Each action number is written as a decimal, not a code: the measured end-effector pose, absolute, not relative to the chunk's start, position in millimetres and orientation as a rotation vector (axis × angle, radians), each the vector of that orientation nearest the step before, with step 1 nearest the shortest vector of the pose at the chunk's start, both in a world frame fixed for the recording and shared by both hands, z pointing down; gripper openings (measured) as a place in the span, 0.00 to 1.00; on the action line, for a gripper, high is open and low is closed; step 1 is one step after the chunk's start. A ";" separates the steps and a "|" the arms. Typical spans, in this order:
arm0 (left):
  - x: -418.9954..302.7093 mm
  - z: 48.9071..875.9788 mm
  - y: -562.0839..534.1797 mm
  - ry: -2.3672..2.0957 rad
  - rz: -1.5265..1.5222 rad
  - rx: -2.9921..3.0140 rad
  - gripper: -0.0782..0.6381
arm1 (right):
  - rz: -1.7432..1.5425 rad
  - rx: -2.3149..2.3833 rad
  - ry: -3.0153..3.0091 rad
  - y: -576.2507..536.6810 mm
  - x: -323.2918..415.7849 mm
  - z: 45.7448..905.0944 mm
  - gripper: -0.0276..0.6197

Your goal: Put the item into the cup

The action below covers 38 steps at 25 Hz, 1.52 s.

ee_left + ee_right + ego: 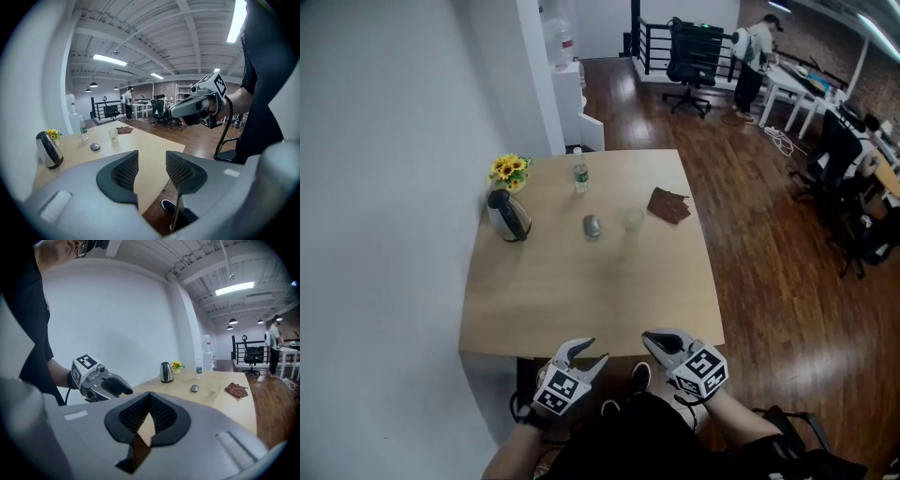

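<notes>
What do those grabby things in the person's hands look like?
Each is a light grey plastic tool with two dark, ridged jaw pads. The left tool and right tool each carry a white cube with black square markers. A thin black cable runs from the right one. The person wears a black short-sleeved top.

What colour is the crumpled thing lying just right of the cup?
Dark reddish brown. The cloth shows best in the head view.

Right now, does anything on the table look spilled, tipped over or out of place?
Nothing stands out. The kettle, water bottle and clear cup stand upright, the grey item lies just left of the cup, and a brown cloth lies rumpled to its right. No spill shows.
</notes>
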<state>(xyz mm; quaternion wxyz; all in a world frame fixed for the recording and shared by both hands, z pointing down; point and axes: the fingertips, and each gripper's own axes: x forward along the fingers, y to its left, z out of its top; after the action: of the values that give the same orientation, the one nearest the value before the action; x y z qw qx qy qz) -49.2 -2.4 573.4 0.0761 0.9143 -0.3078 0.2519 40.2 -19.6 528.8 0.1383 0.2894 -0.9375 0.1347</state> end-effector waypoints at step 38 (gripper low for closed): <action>-60.7 559.5 117.4 -0.907 0.683 2.775 0.36 | 0.500 0.880 -2.723 133.7 39.4 518.3 0.05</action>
<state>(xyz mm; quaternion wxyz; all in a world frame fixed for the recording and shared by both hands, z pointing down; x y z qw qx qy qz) -60.7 117.4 559.5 0.0714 0.9231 -0.3018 0.2273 39.4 133.7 518.3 0.1178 0.3009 -0.9308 0.1709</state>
